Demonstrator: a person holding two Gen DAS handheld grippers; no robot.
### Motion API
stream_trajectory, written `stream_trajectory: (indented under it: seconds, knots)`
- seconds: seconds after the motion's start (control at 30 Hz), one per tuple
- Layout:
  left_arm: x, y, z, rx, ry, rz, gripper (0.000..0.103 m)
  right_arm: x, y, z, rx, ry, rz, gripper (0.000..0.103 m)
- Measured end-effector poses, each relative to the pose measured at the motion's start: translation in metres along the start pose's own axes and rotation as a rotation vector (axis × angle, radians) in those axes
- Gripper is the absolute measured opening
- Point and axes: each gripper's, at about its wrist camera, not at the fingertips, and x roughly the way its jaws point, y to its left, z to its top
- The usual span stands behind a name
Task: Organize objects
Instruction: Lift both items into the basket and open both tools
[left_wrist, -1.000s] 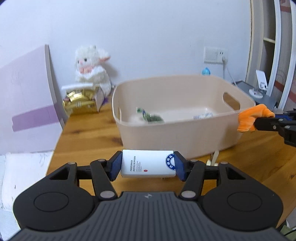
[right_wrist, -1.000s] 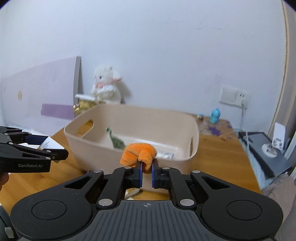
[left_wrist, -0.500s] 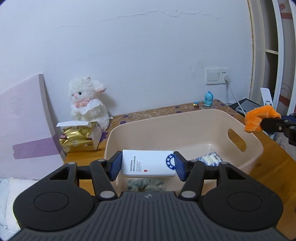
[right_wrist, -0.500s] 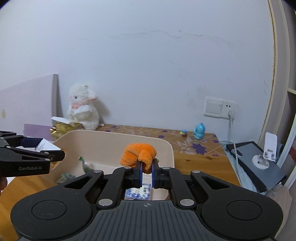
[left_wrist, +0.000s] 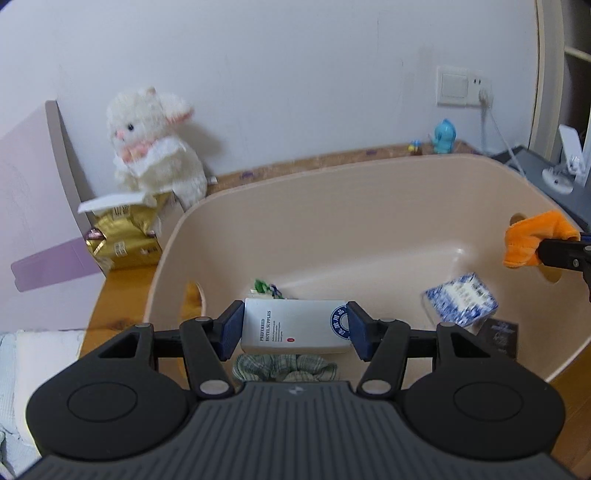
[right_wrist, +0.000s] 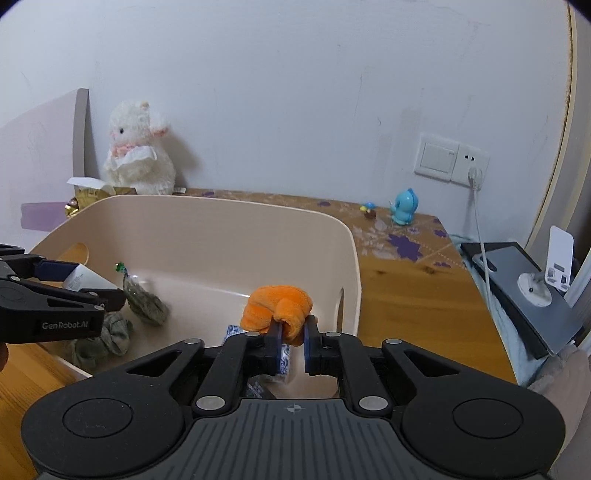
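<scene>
A beige plastic bin (left_wrist: 354, 206) stands on the wooden table; it also shows in the right wrist view (right_wrist: 207, 236). My left gripper (left_wrist: 293, 328) is shut on a white box printed "Preferred Hotel Supplies" (left_wrist: 295, 326) and holds it over the bin's left part. My right gripper (right_wrist: 293, 336) is shut on an orange plush cloth (right_wrist: 275, 306) and holds it over the bin's right end; the cloth also shows in the left wrist view (left_wrist: 535, 240). Inside the bin lie a blue-and-white box (left_wrist: 461, 301), a green checked cloth (left_wrist: 284, 369) and a small green item (left_wrist: 264, 288).
A white plush lamb (left_wrist: 155, 147) and a gold packet box (left_wrist: 122, 232) stand left of the bin by the wall. A small blue figurine (right_wrist: 404, 206) sits on the table at the back right. A grey tablet with a white stand (right_wrist: 532, 288) lies at the right edge.
Both grippers moved forward and tilted down over the bin, each holding its object. The bin's inside now fills both views. The right gripper's jaws seem slightly wider around the cloth.
</scene>
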Motion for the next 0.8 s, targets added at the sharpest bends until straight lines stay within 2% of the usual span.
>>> stream_trajectory:
  seconds: [0.1,0.17,0.3,0.47,0.53,0.8]
  knots:
    - [0.002,0.001,0.000,-0.004,0.004,-0.016,0.061,-0.006,0.000,0.000,0.008,-0.019,0.004,0.047]
    - [0.000,0.002,0.000,-0.010,0.001,-0.013,0.062,-0.014,0.002,0.001,0.004,-0.040,-0.001,0.054]
    - [-0.012,0.007,0.000,-0.032,-0.024,-0.006,0.084,-0.030,0.001,0.002,0.014,-0.070,-0.008,0.069]
    - [-0.037,0.012,0.000,-0.046,-0.066,-0.032,0.097,-0.054,0.003,0.002,0.030,-0.093,-0.008,0.082]
    - [-0.046,0.012,-0.002,-0.039,-0.080,-0.029,0.098,-0.063,0.006,0.000,0.026,-0.089,-0.014,0.092]
    - [-0.081,0.017,-0.018,-0.057,-0.099,-0.007,0.098,-0.095,0.022,-0.019,0.006,-0.083,-0.008,0.099]
